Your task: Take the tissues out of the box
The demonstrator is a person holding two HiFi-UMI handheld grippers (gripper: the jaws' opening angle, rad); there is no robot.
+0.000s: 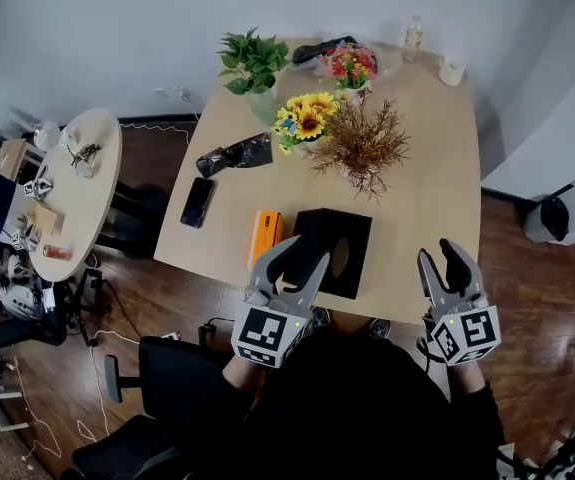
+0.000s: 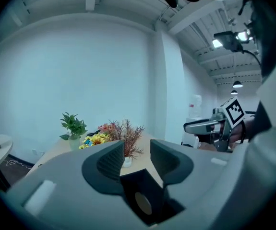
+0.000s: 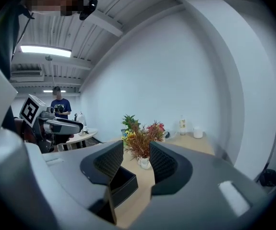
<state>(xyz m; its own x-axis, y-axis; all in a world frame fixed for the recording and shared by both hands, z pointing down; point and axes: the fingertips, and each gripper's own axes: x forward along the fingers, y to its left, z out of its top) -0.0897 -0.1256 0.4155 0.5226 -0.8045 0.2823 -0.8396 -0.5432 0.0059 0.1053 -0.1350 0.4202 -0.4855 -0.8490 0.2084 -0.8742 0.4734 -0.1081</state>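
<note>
A black tissue box lies flat near the front edge of the wooden table. Its oval slot faces up and no tissue sticks out of it. My left gripper hovers over the box's near left edge, its jaws apart with nothing between them. In the left gripper view the box lies just below the left gripper. My right gripper hangs at the table's front right, to the right of the box, also open and empty. In the right gripper view the box sits low and left of that gripper.
An orange box lies against the tissue box's left side, with a phone further left. Sunflowers, a dried bouquet, a green plant, a bottle and a white cup stand behind. A round side table is at left.
</note>
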